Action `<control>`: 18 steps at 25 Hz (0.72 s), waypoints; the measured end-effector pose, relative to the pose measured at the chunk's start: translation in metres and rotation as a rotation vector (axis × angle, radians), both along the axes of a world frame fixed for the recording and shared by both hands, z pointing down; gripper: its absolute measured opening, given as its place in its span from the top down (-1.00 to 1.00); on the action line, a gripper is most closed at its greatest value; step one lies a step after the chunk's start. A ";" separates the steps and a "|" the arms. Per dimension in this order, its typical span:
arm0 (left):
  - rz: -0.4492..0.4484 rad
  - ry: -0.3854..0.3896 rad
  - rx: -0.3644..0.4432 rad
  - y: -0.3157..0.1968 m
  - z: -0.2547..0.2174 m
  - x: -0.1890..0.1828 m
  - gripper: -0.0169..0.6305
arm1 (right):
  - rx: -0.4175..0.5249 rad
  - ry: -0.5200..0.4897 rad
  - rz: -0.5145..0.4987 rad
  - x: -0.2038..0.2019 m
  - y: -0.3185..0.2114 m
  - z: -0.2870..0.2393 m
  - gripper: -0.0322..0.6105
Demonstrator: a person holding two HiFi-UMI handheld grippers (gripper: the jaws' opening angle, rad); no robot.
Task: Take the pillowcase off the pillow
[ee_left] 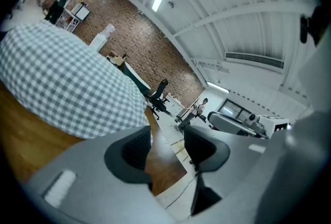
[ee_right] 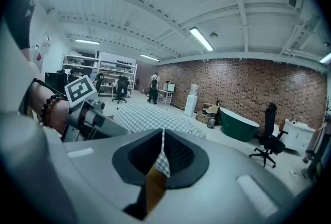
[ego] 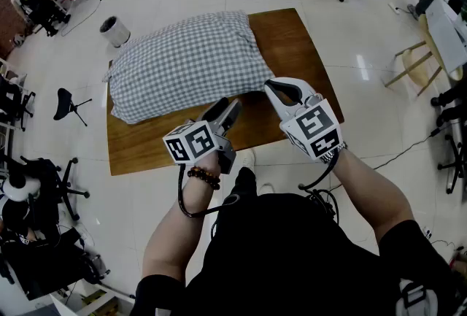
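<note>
Our right claw (ee_right: 161, 150) is clamped on the pillowcase (ego: 190, 59) corner. Our left claw (ee_left: 165, 145), open and empty beside it, should next pin the pillow, we judge.

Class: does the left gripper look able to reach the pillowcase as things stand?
Probably yes: the left gripper is open, and the pillowcase lies just ahead with nothing between them.
</note>
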State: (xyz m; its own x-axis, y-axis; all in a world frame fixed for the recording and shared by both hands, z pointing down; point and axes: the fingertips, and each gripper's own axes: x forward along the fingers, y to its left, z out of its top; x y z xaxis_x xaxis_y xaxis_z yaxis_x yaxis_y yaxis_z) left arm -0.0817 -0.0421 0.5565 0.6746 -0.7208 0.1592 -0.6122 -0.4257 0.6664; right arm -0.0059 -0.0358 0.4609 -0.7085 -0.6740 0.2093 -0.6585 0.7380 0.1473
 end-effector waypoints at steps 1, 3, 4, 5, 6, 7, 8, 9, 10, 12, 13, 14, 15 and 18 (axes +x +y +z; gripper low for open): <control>0.001 0.033 -0.011 -0.013 0.000 0.001 0.29 | -0.007 0.007 0.005 0.001 -0.014 0.002 0.86; 0.003 0.096 -0.038 -0.036 0.001 0.000 0.18 | -0.022 0.020 0.015 0.003 -0.040 0.005 0.84; 0.003 0.123 -0.058 -0.047 0.004 -0.001 0.15 | -0.030 0.027 0.020 0.003 -0.053 0.008 0.82; 0.003 0.148 -0.080 -0.057 0.007 -0.002 0.10 | -0.041 0.035 0.025 0.003 -0.066 0.011 0.81; 0.003 0.168 -0.102 -0.067 0.010 -0.003 0.06 | -0.054 0.044 0.029 0.004 -0.079 0.014 0.79; 0.004 0.183 -0.124 -0.077 0.013 -0.004 0.04 | -0.068 0.054 0.033 0.004 -0.092 0.017 0.77; 0.006 0.195 -0.146 -0.087 0.016 -0.005 0.01 | -0.083 0.063 0.037 0.005 -0.105 0.021 0.74; 0.006 0.205 -0.167 -0.096 0.019 -0.007 -0.01 | -0.097 0.071 0.042 0.005 -0.118 0.025 0.71; 0.006 0.213 -0.186 -0.106 0.024 -0.009 -0.01 | -0.110 0.079 0.046 0.004 -0.130 0.030 0.69; 0.004 0.224 -0.220 -0.120 0.033 -0.014 -0.03 | -0.134 0.097 0.060 0.005 -0.152 0.041 0.68; 0.003 0.226 -0.236 -0.126 0.039 -0.016 -0.03 | -0.144 0.107 0.068 0.007 -0.162 0.048 0.68; 0.003 0.226 -0.251 -0.131 0.044 -0.016 -0.03 | -0.153 0.118 0.076 0.010 -0.171 0.054 0.68; 0.001 0.224 -0.266 -0.136 0.049 -0.016 -0.04 | -0.162 0.130 0.085 0.014 -0.181 0.059 0.68; -0.015 0.213 -0.299 -0.153 0.059 -0.018 -0.04 | -0.194 0.169 0.107 0.026 -0.212 0.077 0.65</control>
State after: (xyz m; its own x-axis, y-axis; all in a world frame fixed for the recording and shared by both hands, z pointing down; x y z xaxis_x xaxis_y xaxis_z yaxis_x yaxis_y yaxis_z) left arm -0.0996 -0.1949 0.6159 0.7049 -0.6737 0.2220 -0.4514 -0.1846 0.8730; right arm 0.0205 -0.2476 0.5382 -0.5793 -0.6793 0.4506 -0.7127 0.6903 0.1244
